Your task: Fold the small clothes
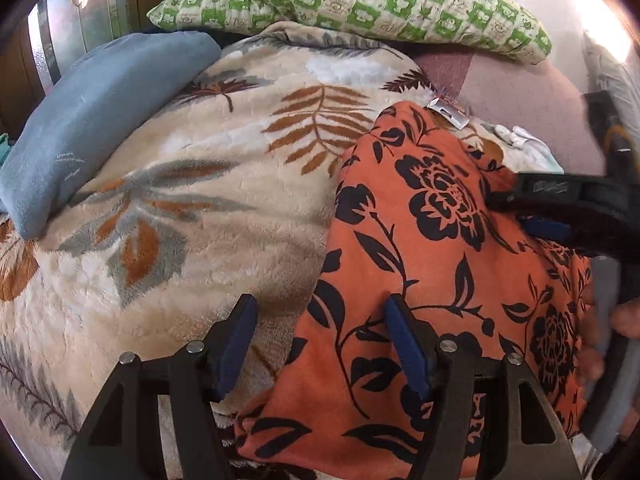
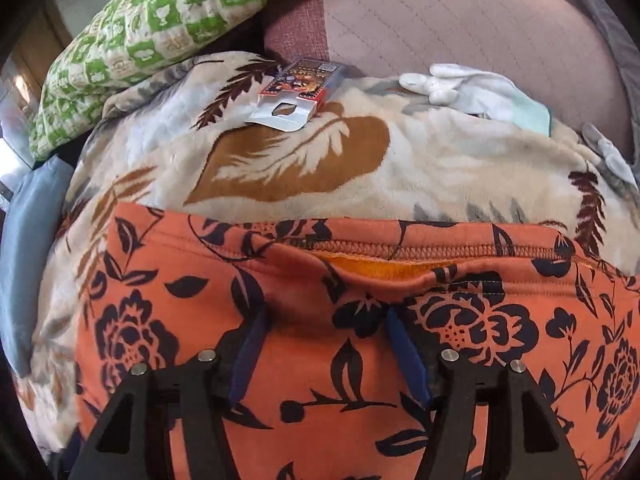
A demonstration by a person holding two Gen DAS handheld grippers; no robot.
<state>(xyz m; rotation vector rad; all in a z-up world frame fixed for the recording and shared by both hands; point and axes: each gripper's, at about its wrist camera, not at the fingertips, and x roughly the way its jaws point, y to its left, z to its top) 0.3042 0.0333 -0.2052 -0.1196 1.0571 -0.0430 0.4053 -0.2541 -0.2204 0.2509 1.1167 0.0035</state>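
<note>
An orange garment with a black flower print (image 1: 432,264) lies on a cream leaf-patterned blanket (image 1: 208,200). My left gripper (image 1: 320,312) is open, its jaws wide apart over the garment's left edge, holding nothing. In the right wrist view the garment (image 2: 304,360) fills the lower half, its stitched hem (image 2: 440,250) running across. My right gripper (image 2: 326,320) is open, its fingers down on the fabric just below the hem. The right gripper (image 1: 520,212) also shows in the left wrist view at the right, over the garment.
A green-checked pillow (image 1: 360,4) and a blue pillow (image 1: 92,120) lie at the back and left. A small printed carton (image 2: 300,88) and white gloves (image 2: 460,88) lie on the blanket (image 2: 400,168) beyond the garment. A mauve mattress (image 2: 460,20) lies behind.
</note>
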